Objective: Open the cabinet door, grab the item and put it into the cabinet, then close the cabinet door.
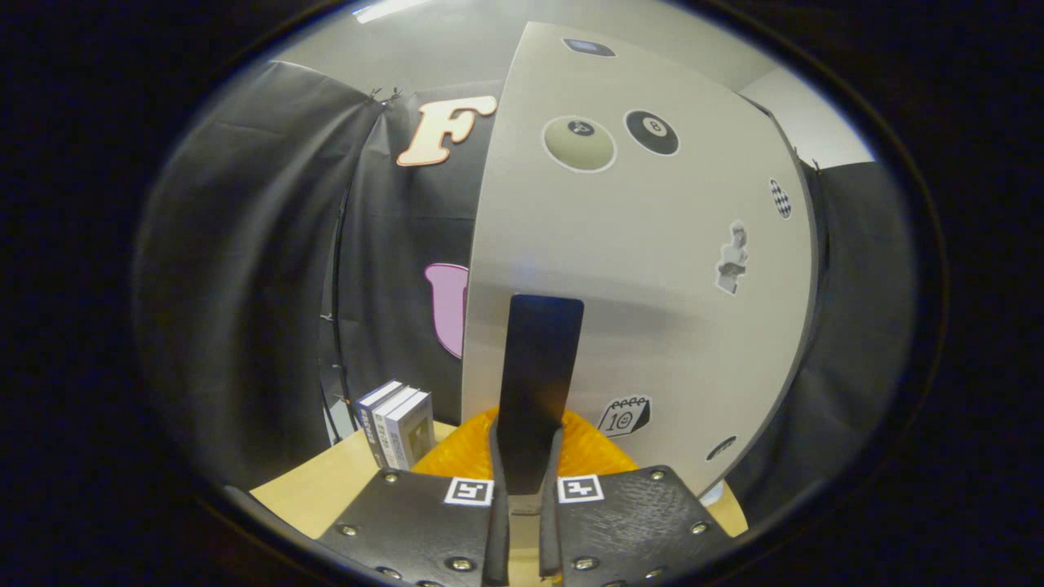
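Two gripper (526,497) fingers sit at the bottom centre of the frame, closed tight on the dark flat handle (538,383) that rises between them. That handle belongs to the pale cabinet door (652,269), which takes up the centre and right of the frame and carries stickers, among them two billiard balls (616,139) near its top. An orange item (591,452) lies on the wooden table (326,489) just beyond the fingers, at the foot of the door. Small boxes (398,424) stand upright at lower left, against the black cloth wall (245,269).
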Motion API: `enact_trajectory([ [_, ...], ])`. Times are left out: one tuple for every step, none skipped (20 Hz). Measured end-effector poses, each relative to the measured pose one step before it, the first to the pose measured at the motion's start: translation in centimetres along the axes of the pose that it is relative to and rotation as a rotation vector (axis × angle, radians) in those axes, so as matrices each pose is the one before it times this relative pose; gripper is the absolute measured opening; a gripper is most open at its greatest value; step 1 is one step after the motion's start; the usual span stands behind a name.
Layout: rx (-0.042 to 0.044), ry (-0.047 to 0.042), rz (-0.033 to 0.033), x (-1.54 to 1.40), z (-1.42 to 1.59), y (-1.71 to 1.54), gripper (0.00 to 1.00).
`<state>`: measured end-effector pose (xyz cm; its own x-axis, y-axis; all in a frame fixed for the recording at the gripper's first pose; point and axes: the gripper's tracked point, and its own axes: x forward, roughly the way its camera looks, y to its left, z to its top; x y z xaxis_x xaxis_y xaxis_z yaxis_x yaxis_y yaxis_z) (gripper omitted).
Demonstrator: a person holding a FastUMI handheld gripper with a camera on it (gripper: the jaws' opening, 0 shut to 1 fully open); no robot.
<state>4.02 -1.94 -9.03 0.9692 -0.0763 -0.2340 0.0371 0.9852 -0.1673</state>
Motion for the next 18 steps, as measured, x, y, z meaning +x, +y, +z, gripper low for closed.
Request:
enact_trajectory([
  [0.00296,0.00048,0.00161,-0.278,-0.021,-0.084,0.14],
  [0.0006,0.00233,0.00191,-0.297,-0.042,-0.127,0.14],
  [0.00143,-0.00048,0.00127,-0.355,-0.069,-0.079,0.15],
  [0.00346,0.00199,-0.00053,-0.337,-0.038,-0.172,0.15],
  [0.0031,0.00021,-0.00022,-0.486,-0.078,-0.058,0.14],
  [0.00186,0.00083,-0.00064,-0.504,-0.042,-0.213,0.14],
  [0.00077,0.0008,-0.00173,-0.492,-0.143,-0.236,0.15],
  [0.00244,0.00086,-0.0026,-0.574,-0.044,-0.295,0.15],
  [0.00263,0.00164,-0.00271,-0.477,-0.071,-0.375,0.15],
  [0.00486,0.00093,-0.00108,-0.534,-0.033,-0.169,0.14],
  [0.00523,0.00367,0.00128,-0.365,-0.268,-0.051,0.14],
  [0.0053,0.00219,0.00311,-0.29,-0.006,-0.205,0.15],
  [0.00395,0.00253,0.00649,-0.184,-0.002,-0.37,0.15],
  [0.00305,0.00048,0.01182,-0.239,0.0,-0.297,0.14],
  [0.00786,0.00234,0.01692,-0.319,-0.075,-0.267,0.15],
  [0.0134,0.00734,0.01836,-0.158,-0.041,-0.268,0.14],
  [0.01367,0.00671,0.01722,-0.258,0.009,-0.258,0.14],
  [0.0056,0.00607,0.01345,-0.352,-0.053,-0.1,0.14],
])
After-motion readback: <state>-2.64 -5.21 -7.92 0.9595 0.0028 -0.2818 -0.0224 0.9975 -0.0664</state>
